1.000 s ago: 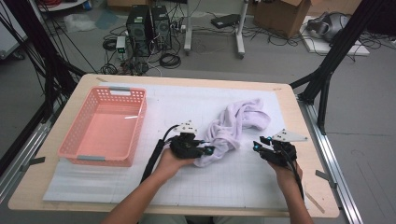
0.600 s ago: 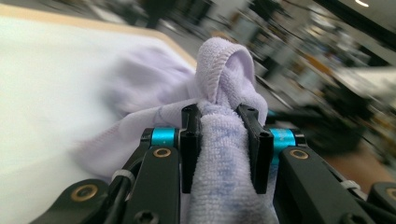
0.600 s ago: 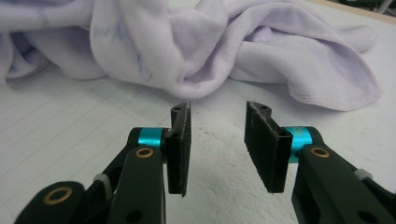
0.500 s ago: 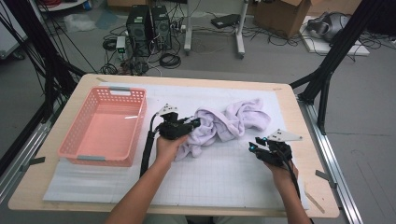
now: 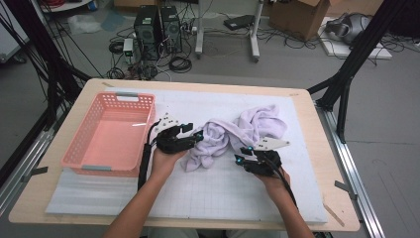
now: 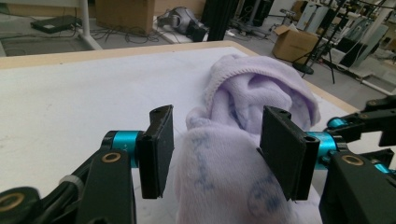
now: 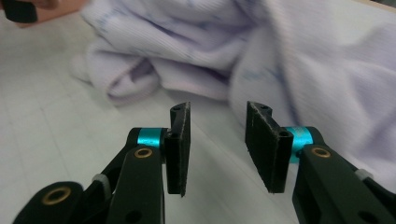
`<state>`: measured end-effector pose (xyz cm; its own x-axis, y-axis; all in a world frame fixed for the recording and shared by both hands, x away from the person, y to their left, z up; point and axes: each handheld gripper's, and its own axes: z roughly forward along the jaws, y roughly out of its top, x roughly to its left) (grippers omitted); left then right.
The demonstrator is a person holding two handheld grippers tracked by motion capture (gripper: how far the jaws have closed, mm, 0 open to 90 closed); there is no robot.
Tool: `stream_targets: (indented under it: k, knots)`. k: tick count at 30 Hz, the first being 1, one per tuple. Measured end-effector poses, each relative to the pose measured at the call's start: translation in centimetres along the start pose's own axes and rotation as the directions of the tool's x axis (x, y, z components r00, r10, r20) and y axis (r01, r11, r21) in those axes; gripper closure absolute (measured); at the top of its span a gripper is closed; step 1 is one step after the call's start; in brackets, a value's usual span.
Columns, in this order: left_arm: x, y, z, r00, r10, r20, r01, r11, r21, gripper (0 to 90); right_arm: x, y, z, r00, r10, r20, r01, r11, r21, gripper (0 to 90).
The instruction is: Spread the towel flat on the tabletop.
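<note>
The crumpled lavender towel (image 5: 237, 134) lies on the white grid mat (image 5: 223, 193) near the middle of the table, to the right of the pink plastic basket (image 5: 110, 136). The left gripper (image 6: 215, 149) has just been opening its jaws; a fold of the towel sits between them, with a gap visible at the left pad, so the hold is released. The right gripper (image 7: 217, 140) stands parted with nothing between its jaws, just short of the towel's near edge.
</note>
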<state>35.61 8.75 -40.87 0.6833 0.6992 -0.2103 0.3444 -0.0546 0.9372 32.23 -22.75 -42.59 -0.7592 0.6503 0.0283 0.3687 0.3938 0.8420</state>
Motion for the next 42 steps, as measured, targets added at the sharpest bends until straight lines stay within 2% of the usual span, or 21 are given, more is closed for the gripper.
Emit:
stream_targets:
  k: [3,9,11,12,13,15,18,21,22,23,24,26,30,31,34,36,38,39,40,41,42]
  knots:
    - [0.0,-0.3,-0.6,0.9999,0.005,0.011,-0.005,1.0,0.005,45.0,0.4,1.0,1.6,0.9995,0.013,-0.03,-0.013,1.0,-0.002,57.1]
    - [0.4,-1.4,-1.2,1.0,-0.006,0.007,0.006,0.9998,0.021,45.4,0.8,2.5,6.8,0.9993,0.009,0.037,-0.012,0.997,0.077,50.6]
    - [0.5,-1.5,-1.3,0.9999,-0.005,0.013,0.005,0.9991,0.043,45.3,0.9,2.5,7.4,0.9987,-0.006,0.05,0.002,0.996,0.089,56.4]
    - [0.4,-1.5,-1.3,0.9999,0.003,0.014,-0.004,0.9989,0.047,45.3,1.1,2.5,7.8,0.9974,-0.026,0.067,0.019,0.994,0.11,66.0]
    - [0.3,-1.5,-1.4,0.9998,0.008,0.016,-0.009,0.9989,0.045,45.5,1.2,2.4,8.2,0.9965,-0.058,0.06,0.05,0.99,0.133,87.6]
    - [0.1,-1.4,-1.5,0.9996,0.019,0.023,-0.02,0.999,0.041,45.7,0.9,2.4,7.8,0.9983,-0.046,0.036,0.04,0.989,0.14,89.9]
    - [-0.2,-1.3,-1.7,0.9991,0.03,0.03,-0.032,0.9988,0.037,45.8,0.6,2.3,6.8,0.9992,-0.035,0.021,0.032,0.991,0.13,90.0]
    - [-0.4,-1.4,-1.6,0.9987,0.037,0.036,-0.038,0.9987,0.034,45.9,0.0,1.6,3.0,0.9996,-0.019,0.022,0.017,0.995,0.102,90.0]
    - [-0.5,-1.6,-1.5,0.9987,0.035,0.038,-0.036,0.9986,0.038,45.9,0.0,1.6,3.0,0.9996,-0.019,0.022,0.017,0.995,0.102,90.0]
    - [-0.5,-1.7,-1.4,0.9986,0.034,0.04,-0.035,0.9984,0.044,45.8,-0.4,1.0,0.9,0.9995,-0.008,0.029,0.006,0.996,0.09,90.0]
    - [-0.6,-1.9,-1.3,0.9986,0.032,0.042,-0.034,0.9984,0.046,45.8,-0.4,1.0,0.9,0.9995,-0.008,0.029,0.006,0.996,0.09,90.0]
    - [-0.8,-2.2,-1.1,0.9983,0.035,0.047,-0.038,0.9974,0.061,45.8,-0.7,0.0,-2.3,0.9984,0.0,0.057,-0.004,0.997,0.079,90.0]
    - [-1.1,-2.8,-0.6,0.9972,0.041,0.062,-0.047,0.9942,0.096,45.8,-1.0,-1.1,-5.2,0.9955,0.0,0.095,-0.008,0.997,0.081,90.0]
    - [-1.2,-2.9,-0.4,0.9968,0.048,0.064,-0.055,0.9924,0.11,45.8,-1.2,-1.7,-7.0,0.9909,0.005,0.135,-0.018,0.996,0.091,90.0]
    - [-1.5,-3.2,0.1,0.9952,0.057,0.079,-0.068,0.9881,0.138,45.8,-1.6,-2.4,-8.4,0.9821,0.014,0.188,-0.036,0.993,0.115,90.0]
    - [-1.8,-3.3,0.4,0.9933,0.062,0.097,-0.076,0.9865,0.145,45.6,-2.1,-3.5,-9.7,0.9643,0.009,0.265,-0.054,0.985,0.164,90.0]
    - [-2.1,-3.5,0.8,0.9896,0.071,0.125,-0.091,0.9815,0.168,44.8,-2.3,-4.0,-10.2,0.966,0.025,0.257,-0.068,0.985,0.161,89.0]
    - [-2.1,-3.5,0.8,0.9896,0.071,0.125,-0.091,0.9815,0.168,44.4,-2.4,-4.2,-10.5,0.9684,0.038,0.246,-0.077,0.986,0.147,81.6]
    - [-2.4,-3.7,1.0,0.9872,0.082,0.137,-0.107,0.9766,0.186,44.0,-2.5,-4.2,-10.8,0.9653,0.054,0.255,-0.088,0.989,0.122,71.4]
    - [-2.7,-3.8,1.3,0.9843,0.097,0.147,-0.127,0.9702,0.207,43.8,-2.7,-4.2,-11.1,0.9568,0.079,0.28,-0.11,0.989,0.098,69.3]
    - [-3.0,-4.0,1.5,0.9818,0.106,0.157,-0.14,0.9648,0.223,43.8,-2.7,-4.2,-11.1,0.9568,0.079,0.28,-0.11,0.989,0.098,69.3]
